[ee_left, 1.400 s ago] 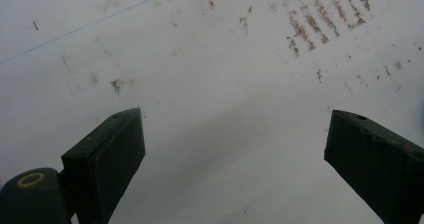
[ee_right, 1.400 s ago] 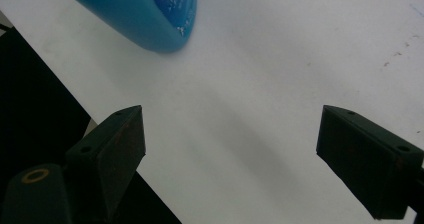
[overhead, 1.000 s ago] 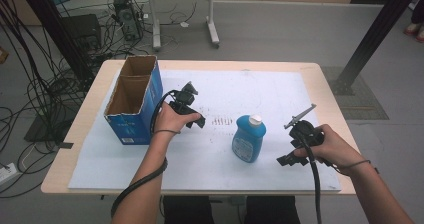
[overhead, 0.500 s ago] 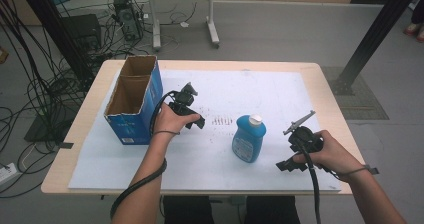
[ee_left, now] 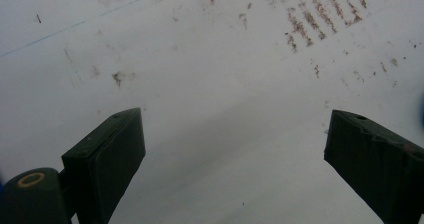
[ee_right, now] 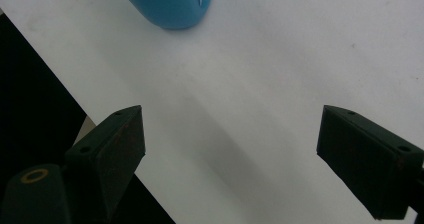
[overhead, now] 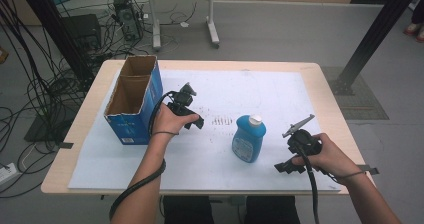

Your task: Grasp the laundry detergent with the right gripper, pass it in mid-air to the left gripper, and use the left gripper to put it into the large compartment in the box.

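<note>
From above, a person's two hands each hold a gripper over a white sheet (overhead: 280,94) that covers most of the table (overhead: 327,104). The blue bottle (overhead: 248,139) with a white cap stands upright toward the near edge, right of centre, between the two grippers and touching neither. The left gripper (overhead: 196,121) hovers just beside an open blue box (overhead: 132,101), which stands by the left edge. The right gripper (overhead: 281,167) sits near the near right corner, close to the bottle's right side.

Along the left gripper (ee_left: 232,149), its jaws stand wide apart, released, with bare sheet (ee_left: 220,74) between them and a patch of brown marks (ee_left: 320,19) farther off.

Along the right gripper (ee_right: 230,149), the jaws are likewise spread and hold nothing. The bottle's (ee_right: 170,4) rounded blue body lies at the top, well clear of the jaws, and the sheet's near edge runs off into dark on the left.
</note>
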The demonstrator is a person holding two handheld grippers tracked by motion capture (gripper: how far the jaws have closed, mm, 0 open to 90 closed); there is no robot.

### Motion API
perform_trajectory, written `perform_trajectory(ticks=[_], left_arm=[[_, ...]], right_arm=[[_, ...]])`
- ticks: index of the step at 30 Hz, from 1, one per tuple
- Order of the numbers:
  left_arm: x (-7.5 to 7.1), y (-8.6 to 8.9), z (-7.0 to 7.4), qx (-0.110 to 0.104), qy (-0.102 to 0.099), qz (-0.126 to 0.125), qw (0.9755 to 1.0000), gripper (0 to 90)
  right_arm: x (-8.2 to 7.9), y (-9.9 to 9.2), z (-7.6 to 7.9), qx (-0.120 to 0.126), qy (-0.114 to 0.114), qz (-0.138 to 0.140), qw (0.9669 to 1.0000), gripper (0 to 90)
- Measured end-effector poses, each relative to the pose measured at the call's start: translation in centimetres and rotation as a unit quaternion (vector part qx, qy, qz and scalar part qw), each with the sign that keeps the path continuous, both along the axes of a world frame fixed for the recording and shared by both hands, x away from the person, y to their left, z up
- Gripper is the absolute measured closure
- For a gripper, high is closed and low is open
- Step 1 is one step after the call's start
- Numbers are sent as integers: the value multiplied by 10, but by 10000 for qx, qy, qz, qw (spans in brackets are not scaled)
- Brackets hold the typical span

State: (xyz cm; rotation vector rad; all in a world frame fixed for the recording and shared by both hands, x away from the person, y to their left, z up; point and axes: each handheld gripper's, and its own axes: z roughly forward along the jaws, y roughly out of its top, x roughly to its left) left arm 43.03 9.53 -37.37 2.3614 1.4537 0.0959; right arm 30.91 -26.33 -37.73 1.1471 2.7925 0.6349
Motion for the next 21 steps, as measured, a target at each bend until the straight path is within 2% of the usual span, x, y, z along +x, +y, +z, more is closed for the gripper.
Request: perform_trajectory(ticks=[17, 21], left_arm=[[-2, -4, 1, -7, -12, -6, 10000, 97], [-2, -5, 1, -4, -10, -10, 10000, 97]], right_arm=[[-7, -8, -18, 348, -374, 103, 9986, 113], [-9, -9, -22, 510, -556, 85, 9971, 97]])
